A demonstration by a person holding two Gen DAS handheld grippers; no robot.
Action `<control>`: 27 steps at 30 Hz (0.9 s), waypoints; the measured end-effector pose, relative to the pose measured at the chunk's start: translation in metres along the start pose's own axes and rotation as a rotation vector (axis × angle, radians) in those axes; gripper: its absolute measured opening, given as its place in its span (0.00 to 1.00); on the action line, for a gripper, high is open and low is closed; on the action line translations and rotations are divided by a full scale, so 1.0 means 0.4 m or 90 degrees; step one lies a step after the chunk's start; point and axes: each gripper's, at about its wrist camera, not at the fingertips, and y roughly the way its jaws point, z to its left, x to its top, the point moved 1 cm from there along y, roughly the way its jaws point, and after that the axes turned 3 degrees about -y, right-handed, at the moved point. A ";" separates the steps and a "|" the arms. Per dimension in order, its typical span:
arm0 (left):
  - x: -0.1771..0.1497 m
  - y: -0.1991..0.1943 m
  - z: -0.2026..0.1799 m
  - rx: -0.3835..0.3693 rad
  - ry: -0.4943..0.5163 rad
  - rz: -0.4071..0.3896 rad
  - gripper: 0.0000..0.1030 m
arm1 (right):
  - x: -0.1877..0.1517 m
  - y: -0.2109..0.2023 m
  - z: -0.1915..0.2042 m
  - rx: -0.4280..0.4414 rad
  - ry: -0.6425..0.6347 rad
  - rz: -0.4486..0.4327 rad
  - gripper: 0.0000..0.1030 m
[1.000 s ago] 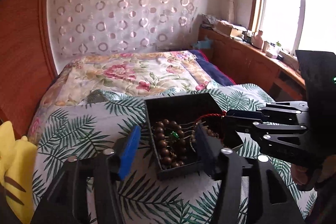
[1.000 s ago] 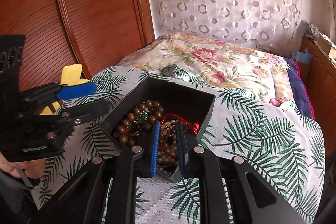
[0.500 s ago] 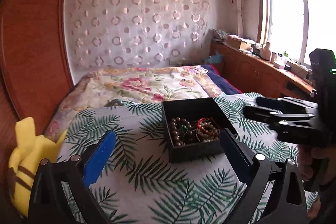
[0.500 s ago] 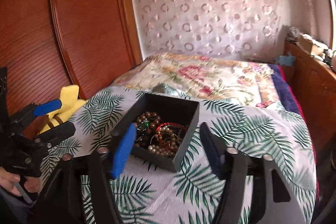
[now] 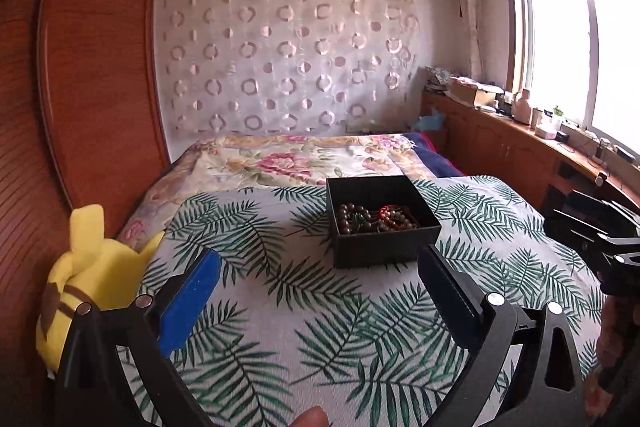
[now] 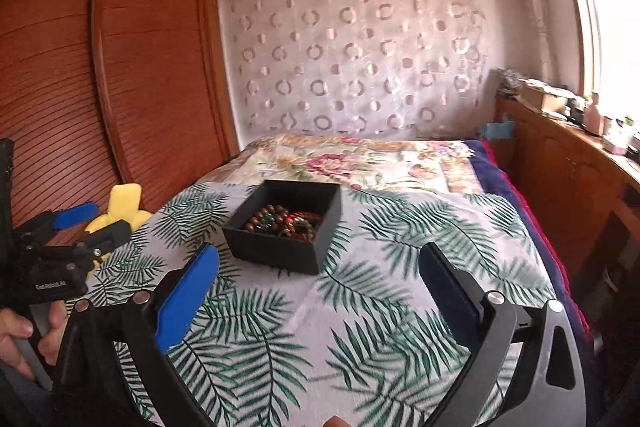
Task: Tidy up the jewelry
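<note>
Blue-padded grippers spread wide above a palm-leaf bedspread.

Both the left gripper [image 5: 318, 277] and the right gripper [image 6: 318, 273] hold nothing, jaws far apart, short of the black jewelry box [image 5: 380, 221]. That box sits on the leaf-print bedspread [image 5: 280, 307], with brown bead bracelets [image 6: 266, 217] and a red-corded strand [image 5: 390, 213] heaped inside. Beyond the left gripper, a yellow plush toy [image 5: 88, 275] lies at the bed's edge beside the wooden wardrobe [image 6: 120, 67].

The bed [image 5: 500, 227] has a white cover with green leaves [image 5: 320, 307] on top. At 12 o'clock on the cover sits a black box [image 5: 380, 251] with beads [image 5: 376, 217] inside. At 9 o'clock a yellow soft toy [image 5: 88, 279] leans at the bed's edge. Past the box lies a flower blanket [image 5: 288, 159].
</note>
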 end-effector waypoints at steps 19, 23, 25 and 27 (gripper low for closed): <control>-0.016 -0.020 -0.005 -0.006 -0.003 0.002 0.93 | -0.038 -0.020 0.002 -0.037 0.009 -0.006 0.98; -0.014 -0.024 -0.011 -0.003 0.001 -0.003 0.93 | -0.041 -0.016 0.001 -0.041 0.012 -0.006 0.98; -0.013 -0.027 -0.013 -0.004 0.002 -0.005 0.93 | -0.043 -0.014 0.001 -0.041 0.013 -0.005 0.98; -0.014 -0.028 -0.015 -0.003 0.003 -0.006 0.93 | -0.042 -0.016 0.001 -0.042 0.013 -0.005 0.98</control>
